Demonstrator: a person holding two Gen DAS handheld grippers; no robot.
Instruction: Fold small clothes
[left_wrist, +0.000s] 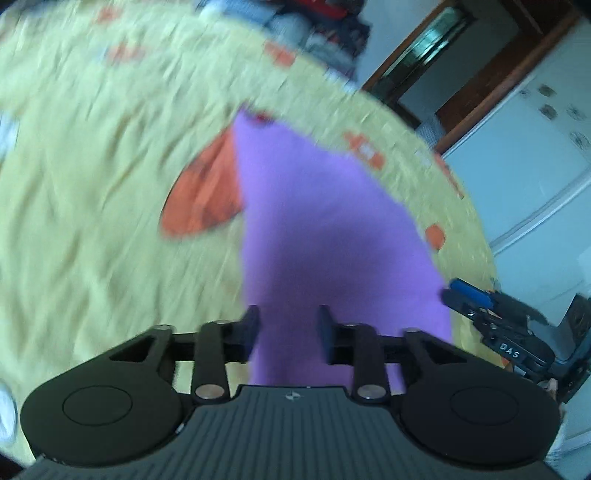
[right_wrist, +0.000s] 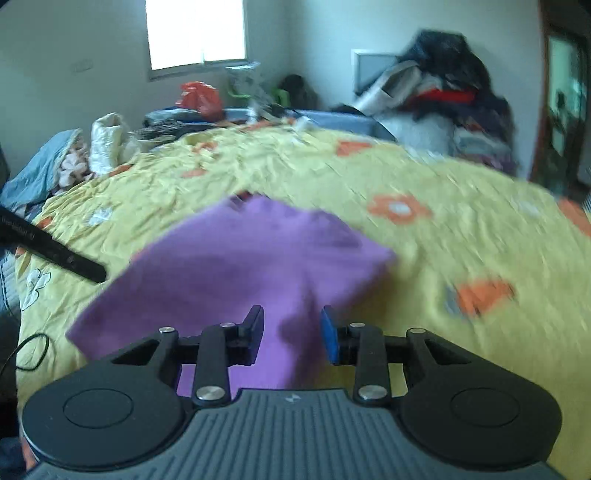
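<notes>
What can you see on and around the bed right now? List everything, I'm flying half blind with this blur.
Purple garment: one, purple, spread on the bed, its near edge between the fingers of both grippers.
Orange cloth: one, orange, on the bedspread to the left of the purple garment in the left wrist view.
Bedspread: one, yellow with orange and white flowers, covering the bed.
Clothes heap: one, dark and mixed colours, beyond the far right corner.
Orange bag: one, at the far side under the window.
Window: one, bright, far wall.
Door frame: one, brown, seen from the left wrist.
Left gripper: black, fingers apart around purple fabric.
Right gripper: black, one blue pad, fingers apart around fabric.
</notes>
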